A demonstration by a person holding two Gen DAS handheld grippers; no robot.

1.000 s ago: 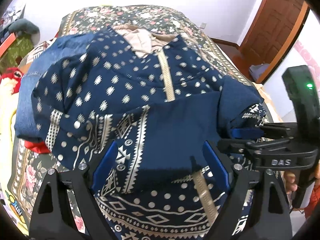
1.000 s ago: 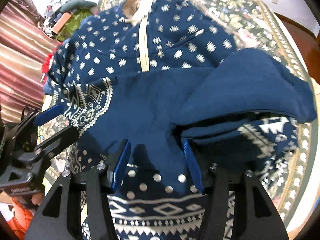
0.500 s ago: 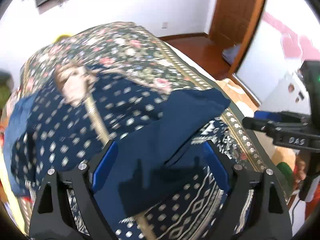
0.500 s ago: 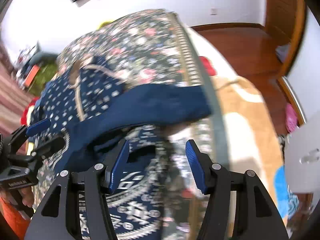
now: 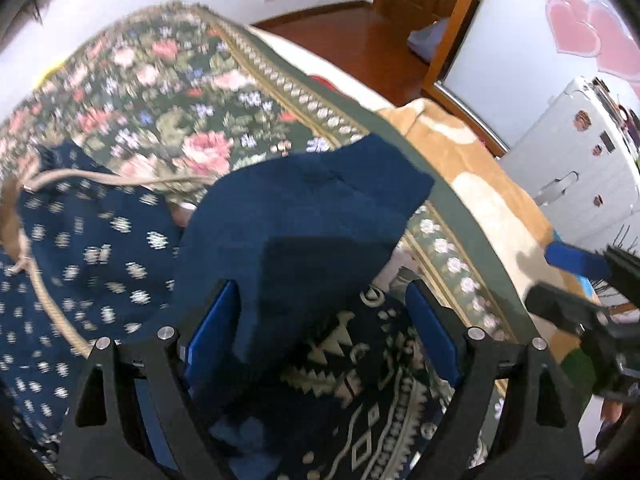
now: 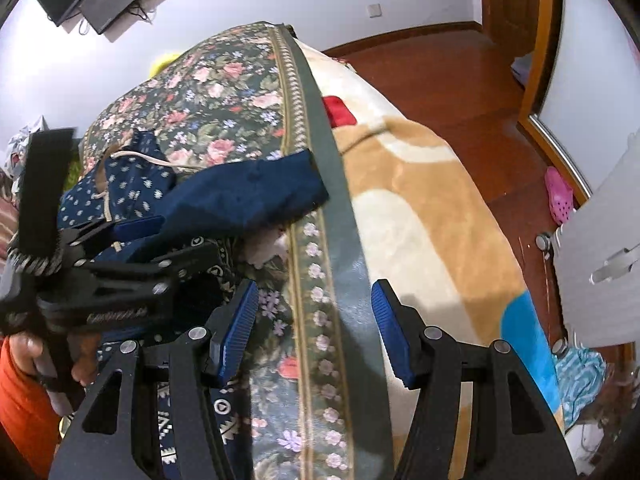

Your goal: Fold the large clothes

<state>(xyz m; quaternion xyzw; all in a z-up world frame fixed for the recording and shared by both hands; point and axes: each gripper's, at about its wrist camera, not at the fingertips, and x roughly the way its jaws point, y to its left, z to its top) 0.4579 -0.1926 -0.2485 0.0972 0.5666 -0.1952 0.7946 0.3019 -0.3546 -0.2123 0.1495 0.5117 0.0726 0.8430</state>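
Observation:
A navy hooded top (image 5: pixel 100 260) with white motifs, a tan zipper and a drawstring lies on the floral bedspread (image 5: pixel 180 92). Its plain navy sleeve (image 5: pixel 300 208) is folded across the body and reaches the bedspread's green border. My left gripper (image 5: pixel 324 320) hangs open and wide over that sleeve and the patterned hem, with cloth under its jaws but not pinched. In the right wrist view, the left gripper (image 6: pixel 168 240) sits over the top (image 6: pixel 132 188) beside the sleeve (image 6: pixel 248 192). My right gripper (image 6: pixel 316 320) stands open over the border strip, holding nothing. It also shows at the right edge (image 5: pixel 580 280).
A tan and cream blanket (image 6: pixel 420 200) covers the bed's right side beyond the bedspread (image 6: pixel 208 92). Past it lie a wooden floor (image 6: pixel 440 68), a door, a white cabinet (image 5: pixel 580 152) and a pink shoe (image 6: pixel 558 196). A hand with an orange sleeve (image 6: pixel 20 392) holds the left gripper.
Both grippers swung toward the bed's right edge. The right one left the garment and now hangs over the bedspread border. The left one now sits over the folded sleeve's end.

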